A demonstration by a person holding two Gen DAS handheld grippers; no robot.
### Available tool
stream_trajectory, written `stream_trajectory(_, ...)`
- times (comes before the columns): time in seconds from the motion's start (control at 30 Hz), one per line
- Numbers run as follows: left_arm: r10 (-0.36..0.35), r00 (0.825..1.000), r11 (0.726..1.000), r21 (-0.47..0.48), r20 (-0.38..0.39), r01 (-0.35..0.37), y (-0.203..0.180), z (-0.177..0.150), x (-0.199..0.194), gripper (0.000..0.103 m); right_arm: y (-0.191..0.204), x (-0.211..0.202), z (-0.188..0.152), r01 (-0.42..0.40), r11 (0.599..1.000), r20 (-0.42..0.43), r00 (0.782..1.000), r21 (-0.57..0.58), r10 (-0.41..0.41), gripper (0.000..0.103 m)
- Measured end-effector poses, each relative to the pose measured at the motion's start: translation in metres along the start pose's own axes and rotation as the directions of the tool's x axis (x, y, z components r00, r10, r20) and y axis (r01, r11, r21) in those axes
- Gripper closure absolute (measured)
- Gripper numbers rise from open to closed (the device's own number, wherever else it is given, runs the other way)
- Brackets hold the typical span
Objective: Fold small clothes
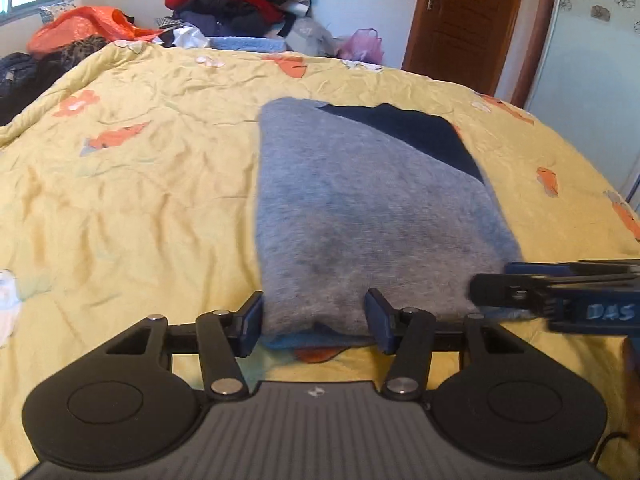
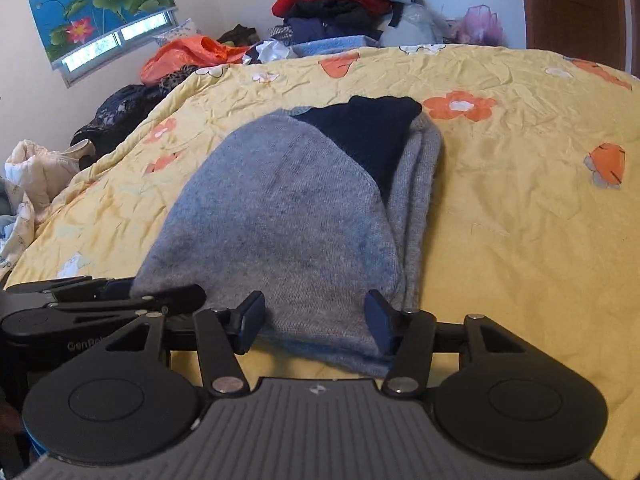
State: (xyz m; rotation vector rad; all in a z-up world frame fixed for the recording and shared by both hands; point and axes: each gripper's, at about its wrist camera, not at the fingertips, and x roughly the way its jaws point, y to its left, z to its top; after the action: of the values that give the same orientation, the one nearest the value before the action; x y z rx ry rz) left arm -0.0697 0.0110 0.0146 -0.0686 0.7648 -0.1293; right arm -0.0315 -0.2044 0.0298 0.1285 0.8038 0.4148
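Left gripper [image 1: 316, 314] at near edge of folded grey sweater [image 1: 360, 208], fingers half spread, sweater's near hem between them. Left pad [image 1: 254, 316] flush against sweater's left edge, right pad [image 1: 378, 318] resting on the knit; real pinch or mere touch: cannot tell. Right gripper [image 2: 316, 316] same pose on same hem, further right, half spread, grey knit between the pads; grip likewise unclear. Seen from left wrist, right gripper [image 1: 560, 300] just beside, coming in from the right edge, blurred, tip touching sweater's near right corner. Seen from right wrist, left gripper [image 2: 120, 300] close at left, over sweater's near left corner.

Sweater [image 2: 288, 216] folded lengthwise into long narrow stack, dark navy panel [image 2: 368, 136] at far end, extra grey layers showing along right side. Lies flat on wrinkled yellow quilt [image 2: 520, 220] with orange flowers, about mid-bed. Beyond far edge of bed: heap of clothes [image 2: 336, 0], red and dark, orange plastic bag [image 2: 184, 56], lotus poster [image 2: 96, 4] over window, brown door [image 1: 464, 20] at right.
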Motion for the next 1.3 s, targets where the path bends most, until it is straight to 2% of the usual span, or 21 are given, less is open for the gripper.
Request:
stream_trajectory(0.07,0.0,1.0,1.0,0.011,0.001,0.0,0.002,-0.003,-0.008,0.049,-0.001,-0.015,-0.001,-0.003,1.0,0.014,1.0,0.03,0.002,0.046)
stream_trajectory(0.1,-0.003,1.0,1.0,0.009,0.005,0.003,0.001,-0.006,-0.014,0.05,0.001,-0.024,-0.004,0.0,0.999,0.029,1.0,0.035,-0.001,0.038)
stream_trajectory(0.13,-0.012,1.0,1.0,0.007,0.014,0.012,0.0,-0.009,-0.02,0.05,0.002,-0.031,-0.007,0.014,0.999,0.044,0.999,0.035,-0.015,0.023)
stream_trajectory(0.17,-0.021,1.0,1.0,0.009,0.022,0.021,-0.002,-0.013,-0.024,0.049,0.002,-0.036,-0.012,0.047,0.998,0.055,0.997,0.044,-0.049,0.016)
stream_trajectory(0.2,-0.027,0.999,1.0,0.011,0.029,0.027,-0.004,-0.017,-0.026,0.041,0.002,-0.039,-0.017,0.073,0.996,0.058,0.995,0.053,-0.076,0.011)
stream_trajectory(0.23,-0.03,0.999,0.999,0.013,0.032,0.03,-0.007,-0.021,-0.026,0.027,0.001,-0.039,-0.023,0.091,0.994,0.046,0.995,0.052,-0.093,0.011)
stream_trajectory(0.3,-0.004,1.0,1.0,0.007,0.022,0.004,-0.01,-0.03,-0.018,0.013,0.001,-0.031,-0.034,0.146,0.988,0.01,0.989,0.046,-0.147,0.01)
stream_trajectory(0.37,0.033,0.998,0.999,0.037,0.057,-0.035,-0.015,-0.035,-0.015,0.012,0.004,-0.022,-0.043,0.205,0.978,-0.001,0.979,0.034,-0.205,0.007)
stream_trajectory(0.4,0.046,0.997,0.997,0.056,0.058,-0.049,-0.018,-0.036,-0.012,0.011,0.008,-0.018,-0.046,0.237,0.971,0.014,0.971,0.012,-0.238,0.001)
stream_trajectory(0.43,0.056,0.997,0.996,0.073,0.052,-0.06,-0.02,-0.036,-0.01,0.006,0.011,-0.013,-0.047,0.274,0.962,0.003,0.962,0.001,-0.274,0.0)
stream_trajectory(0.5,0.091,0.995,0.993,0.078,0.038,-0.093,-0.021,-0.035,-0.006,0.002,0.019,-0.006,-0.049,0.33,0.944,0.009,0.944,-0.029,-0.33,0.0)
stream_trajectory(0.57,0.094,0.995,0.994,0.049,0.036,-0.095,-0.016,-0.033,-0.005,0.0,0.019,-0.002,-0.051,0.357,0.934,0.041,0.934,-0.019,-0.356,0.0)
stream_trajectory(0.67,0.101,0.994,0.993,0.057,0.038,-0.103,-0.017,-0.034,-0.003,0.0,0.017,0.0,-0.057,0.37,0.929,0.104,0.924,-0.014,-0.367,0.0)
stream_trajectory(1.1,0.106,0.993,0.993,0.051,0.045,-0.108,-0.018,-0.036,-0.005,0.0,0.016,-0.001,-0.06,0.371,0.928,0.126,0.921,-0.009,-0.367,0.0)
stream_trajectory(1.3,0.098,0.994,0.993,0.056,0.048,-0.101,-0.016,-0.038,-0.007,0.0,0.017,-0.003,-0.062,0.358,0.933,0.12,0.928,-0.025,-0.353,0.0)
